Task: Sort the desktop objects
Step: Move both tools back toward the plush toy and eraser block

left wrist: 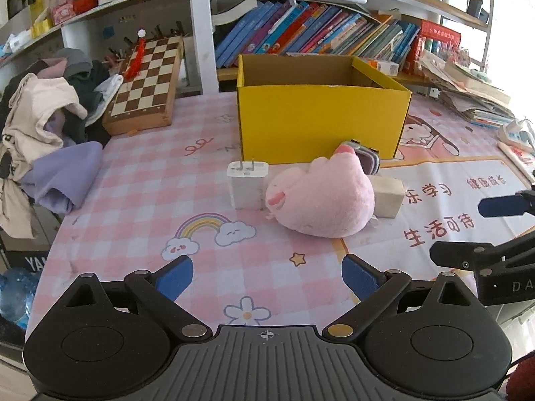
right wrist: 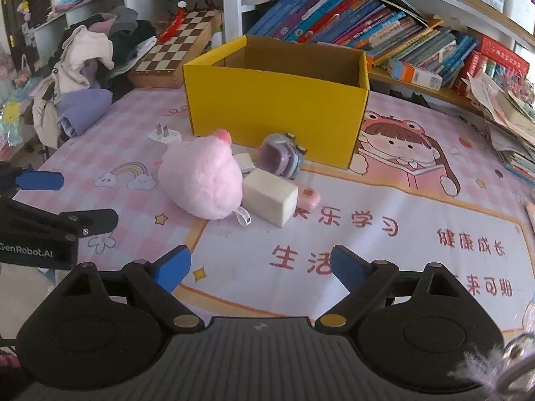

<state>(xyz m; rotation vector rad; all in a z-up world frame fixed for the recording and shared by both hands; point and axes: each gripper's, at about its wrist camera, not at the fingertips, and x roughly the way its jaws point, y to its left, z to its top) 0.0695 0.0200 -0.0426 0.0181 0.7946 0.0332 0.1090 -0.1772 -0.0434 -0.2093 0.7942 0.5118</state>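
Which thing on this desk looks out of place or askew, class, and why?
The pink plush toy lies tipped on its side among the loose items in front of the yellow box. The white charger stands with its prongs pointing up. Nothing looks spilled or broken.

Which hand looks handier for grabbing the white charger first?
Probably the left. The charger stands almost straight ahead of the open left gripper. From the open right gripper, it sits far off, behind the plush.
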